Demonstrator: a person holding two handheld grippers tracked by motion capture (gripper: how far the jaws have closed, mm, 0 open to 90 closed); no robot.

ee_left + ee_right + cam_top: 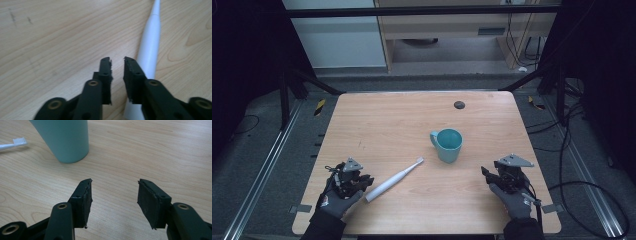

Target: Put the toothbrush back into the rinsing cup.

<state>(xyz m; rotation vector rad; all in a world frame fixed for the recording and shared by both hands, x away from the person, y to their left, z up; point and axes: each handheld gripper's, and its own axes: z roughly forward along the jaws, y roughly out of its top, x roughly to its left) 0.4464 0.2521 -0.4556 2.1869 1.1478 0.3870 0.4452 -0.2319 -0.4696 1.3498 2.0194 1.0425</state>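
A white electric toothbrush lies slanted on the wooden table, its bristle head toward a teal mug that stands upright near the middle. My left gripper rests at the front left, just left of the toothbrush handle. In the left gripper view the jaws stand a narrow gap apart with nothing between them, and the handle runs along the outside of the right jaw. My right gripper sits at the front right, wide open and empty, with the mug ahead to its left and the brush head beyond.
A small dark round disc lies near the table's far edge. Black frame legs flank the far corners, and cables trail on the floor to the right. Bare wood spreads between the grippers.
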